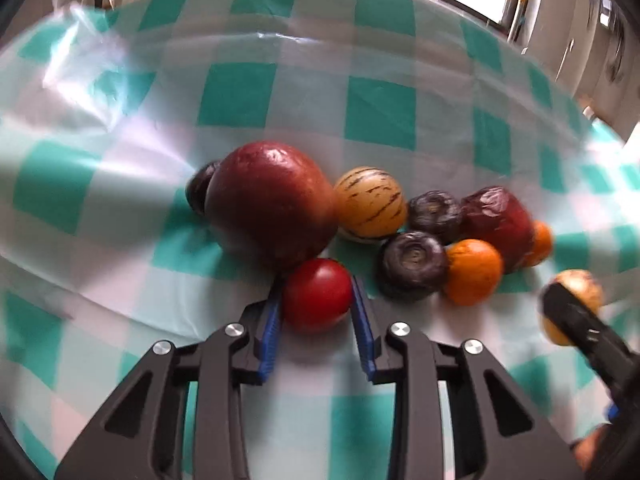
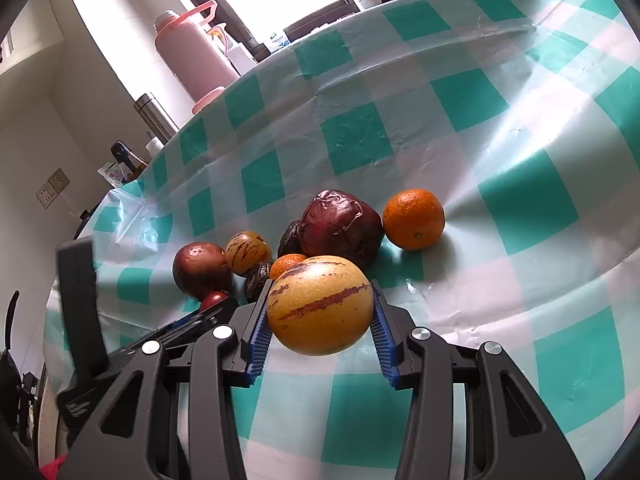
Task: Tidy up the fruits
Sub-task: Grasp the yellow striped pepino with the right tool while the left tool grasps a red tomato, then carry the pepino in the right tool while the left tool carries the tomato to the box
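Note:
In the left wrist view my left gripper is shut on a small red tomato, at the front of a fruit cluster: a big dark red fruit, a striped yellow melon, two dark purple fruits, a wrinkled red fruit and an orange. In the right wrist view my right gripper is shut on a striped yellow melon, held just in front of the cluster. An orange lies to the right of the wrinkled red fruit.
The table wears a green-and-white checked plastic cloth. A pink thermos, a steel bottle and other bottles stand behind its far edge. The right gripper with its melon shows at the right of the left wrist view.

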